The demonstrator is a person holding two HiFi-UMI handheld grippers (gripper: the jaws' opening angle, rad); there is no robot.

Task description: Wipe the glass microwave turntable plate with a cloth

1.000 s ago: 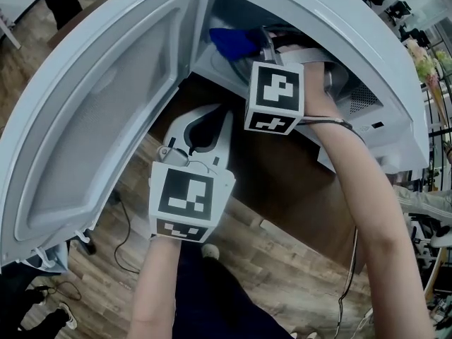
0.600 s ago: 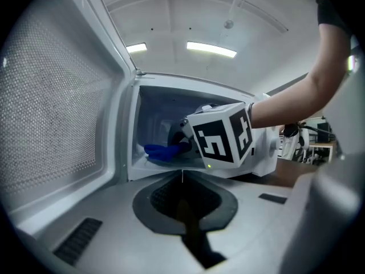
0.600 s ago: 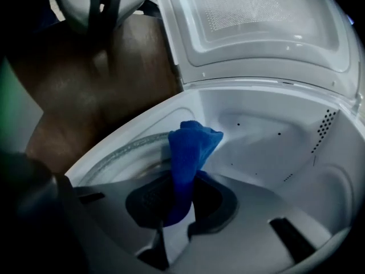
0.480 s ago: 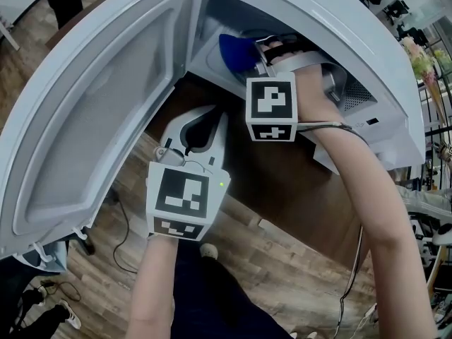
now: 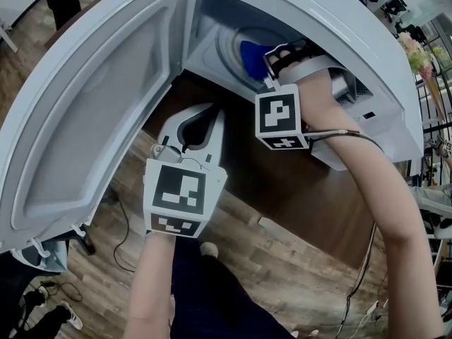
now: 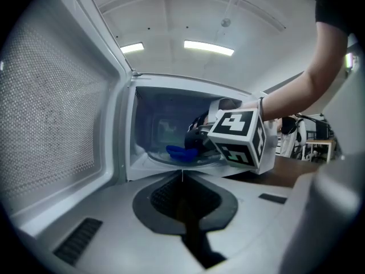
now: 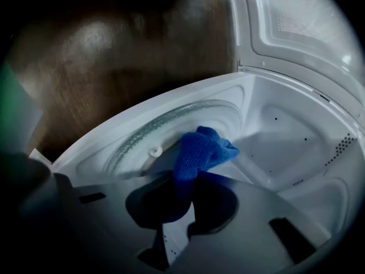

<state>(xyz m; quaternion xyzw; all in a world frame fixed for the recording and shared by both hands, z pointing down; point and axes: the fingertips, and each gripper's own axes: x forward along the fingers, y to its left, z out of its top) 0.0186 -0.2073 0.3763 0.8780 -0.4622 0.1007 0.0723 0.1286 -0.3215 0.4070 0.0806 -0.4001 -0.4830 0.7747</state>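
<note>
Mid-wipe: your right gripper [image 7: 180, 201], fingers clamped on the blue cloth [image 7: 202, 150], holds it on the glass turntable plate [image 7: 142, 131] mid-frame. Sweep toward the rim next. Your left gripper [image 6: 182, 177] waits, fingers together, empty.

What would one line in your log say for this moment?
right gripper: jaws shut on blue cloth, inside microwave over glass turntable plate | left gripper: jaws shut, empty, outside microwave | door: open
</note>
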